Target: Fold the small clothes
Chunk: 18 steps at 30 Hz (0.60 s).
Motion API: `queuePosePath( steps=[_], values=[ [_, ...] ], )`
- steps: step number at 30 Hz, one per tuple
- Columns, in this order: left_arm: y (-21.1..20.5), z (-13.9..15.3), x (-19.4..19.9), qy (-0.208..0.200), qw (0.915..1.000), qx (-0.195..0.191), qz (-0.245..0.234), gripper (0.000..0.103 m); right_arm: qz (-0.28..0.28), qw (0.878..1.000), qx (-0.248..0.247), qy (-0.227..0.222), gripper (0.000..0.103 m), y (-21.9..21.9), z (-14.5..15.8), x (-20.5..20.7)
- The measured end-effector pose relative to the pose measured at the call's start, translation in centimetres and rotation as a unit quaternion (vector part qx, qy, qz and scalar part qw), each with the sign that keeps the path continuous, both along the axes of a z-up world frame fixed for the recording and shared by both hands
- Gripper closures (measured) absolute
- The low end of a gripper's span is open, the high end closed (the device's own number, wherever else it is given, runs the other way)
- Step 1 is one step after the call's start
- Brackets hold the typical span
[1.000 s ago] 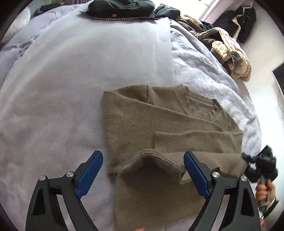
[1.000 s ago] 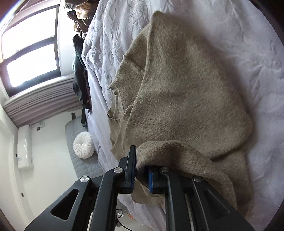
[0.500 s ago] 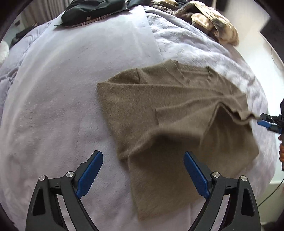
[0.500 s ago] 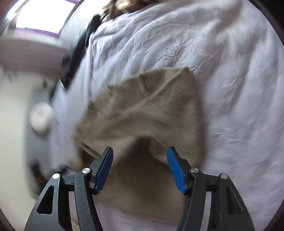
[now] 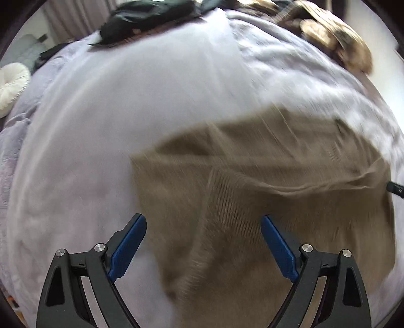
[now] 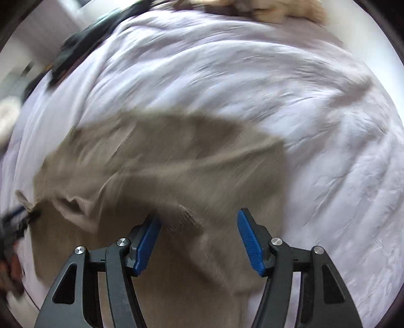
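Observation:
An olive-brown knit sweater (image 5: 265, 181) lies partly folded on the pale lilac bed cover (image 5: 126, 106), a ribbed sleeve cuff (image 5: 227, 199) laid across its middle. My left gripper (image 5: 203, 247) is open and empty, low over the sweater's near left part. In the right wrist view the sweater (image 6: 176, 156) shows blurred. My right gripper (image 6: 199, 239) is open and empty just above a sleeve end. The left gripper's tip (image 6: 17, 217) shows at that view's left edge, touching a raised fold. The right gripper's tip (image 5: 395, 188) shows at the left view's right edge.
Dark clothes (image 5: 151, 15) and a tan patterned garment (image 5: 335, 37) lie at the far end of the bed. A white round cushion (image 5: 11, 83) sits off the bed at the left. The bed cover (image 6: 328, 126) spreads wide to the right.
My right gripper let go of the sleeve, opened and swung over the sweater. My left gripper moved lower and closer to the sweater. Both views are blurred by motion.

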<state>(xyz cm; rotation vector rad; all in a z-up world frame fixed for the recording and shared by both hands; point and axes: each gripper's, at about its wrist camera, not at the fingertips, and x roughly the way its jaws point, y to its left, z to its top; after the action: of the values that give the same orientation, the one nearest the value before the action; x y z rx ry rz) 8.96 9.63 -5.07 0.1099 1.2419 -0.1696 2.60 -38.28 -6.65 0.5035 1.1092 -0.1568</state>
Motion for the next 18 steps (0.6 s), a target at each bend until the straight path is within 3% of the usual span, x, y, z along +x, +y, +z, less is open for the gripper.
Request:
queuePosePath(
  steps=[2, 5, 12, 13, 14, 15, 16, 17, 18],
  values=[
    [1.3, 1.3, 0.6, -0.011, 0.9997, -0.017, 0.01, 0.01, -0.02, 0.999, 0.043, -0.018, 0.036, -1.8, 0.4, -0.5],
    [2.7, 2.1, 0.4, -0.004, 0.999, -0.043, -0.003, 0.01, 0.027, 0.995, 0.083, -0.039, 0.036, -2.3, 0.6, -1.6],
    [0.8, -2.7, 0.6, 0.083, 0.9935, -0.075, -0.024, 0.011, 0.095, 0.99, 0.1, -0.007, 0.036, 0.6, -2.2, 0.4],
    [0.4, -3.1, 0.6, 0.086, 0.9936, -0.069, -0.024, 0.026, 0.099, 0.991, 0.091, 0.003, 0.036, 0.8, -2.4, 0.2],
    [0.0, -3.6, 0.5, 0.086, 0.9946, -0.051, -0.026, 0.041, 0.105, 0.992, 0.068, 0.017, 0.042, 1.4, -2.8, 0.3],
    [-0.4, -3.8, 0.3, 0.089, 0.9948, -0.038, -0.03, 0.077, 0.112, 0.992, 0.048, 0.024, 0.066, 1.9, -2.9, 0.6],
    [-0.5, -3.7, 0.0, 0.089, 0.9951, -0.032, -0.03, 0.096, 0.12, 0.992, 0.028, 0.024, 0.082, 2.3, -2.7, 0.4],
    [-0.4, -3.3, -0.4, 0.08, 0.9958, -0.033, -0.029, 0.096, 0.127, 0.991, 0.022, 0.015, 0.097, 2.6, -2.1, -0.1],
    [-0.3, -2.3, -1.0, 0.059, 0.9971, -0.039, -0.03, 0.096, 0.13, 0.991, 0.014, 0.006, 0.097, 2.7, -1.5, -0.6]
  ],
)
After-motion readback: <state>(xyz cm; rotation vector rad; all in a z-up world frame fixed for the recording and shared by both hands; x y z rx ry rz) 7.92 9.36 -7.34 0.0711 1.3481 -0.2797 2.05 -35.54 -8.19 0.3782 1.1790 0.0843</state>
